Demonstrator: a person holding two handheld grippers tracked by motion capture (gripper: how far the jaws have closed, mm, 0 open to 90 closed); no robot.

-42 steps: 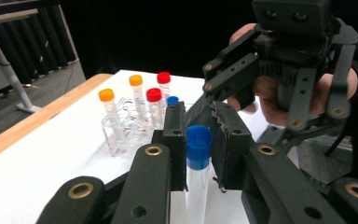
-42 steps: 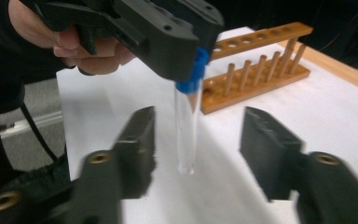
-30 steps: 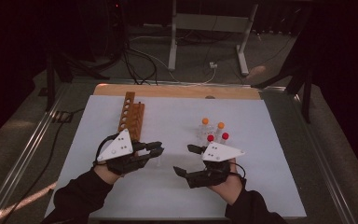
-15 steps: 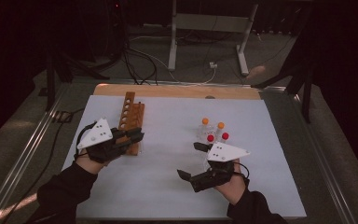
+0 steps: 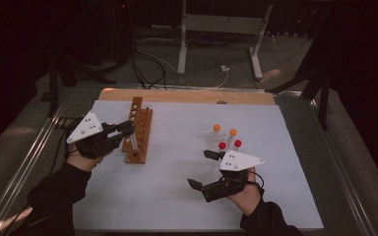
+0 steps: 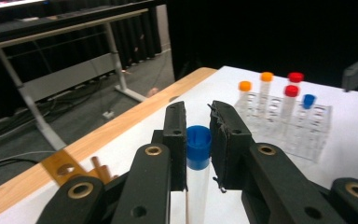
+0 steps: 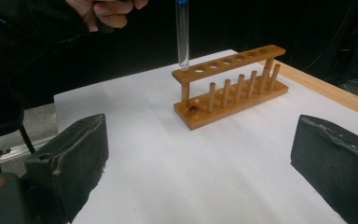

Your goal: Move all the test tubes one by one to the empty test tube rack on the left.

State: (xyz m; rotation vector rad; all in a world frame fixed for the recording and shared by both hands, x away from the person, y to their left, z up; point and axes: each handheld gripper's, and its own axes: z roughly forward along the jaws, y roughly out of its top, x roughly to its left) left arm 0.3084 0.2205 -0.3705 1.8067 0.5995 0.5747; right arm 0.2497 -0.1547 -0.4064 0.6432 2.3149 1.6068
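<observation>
My left gripper [image 5: 128,130] is shut on a clear test tube with a blue cap [image 6: 198,144], holding it upright. In the right gripper view the tube [image 7: 182,32] hangs just above the near end of the wooden rack [image 7: 228,88], close over an end hole. In the high view the wooden rack [image 5: 142,147] sits at the left of the white mat. My right gripper [image 5: 200,168] rests low at the mat's right, open with nothing between its jaws; they have just been opening wide, then easing in slightly. A clear plastic rack [image 6: 284,121] holds orange, red and blue capped tubes.
The white mat [image 5: 177,196] covers a wooden table top [image 5: 187,96]. The clear rack [image 5: 224,142] stands just beyond my right gripper. Metal rails run along both sides of the table, and a desk frame and cables lie on the floor behind.
My left gripper has carried the blue-capped tube left and away from the mat's middle to the wooden rack, rising a little. The right hand stayed put while its jaws spread wider.
</observation>
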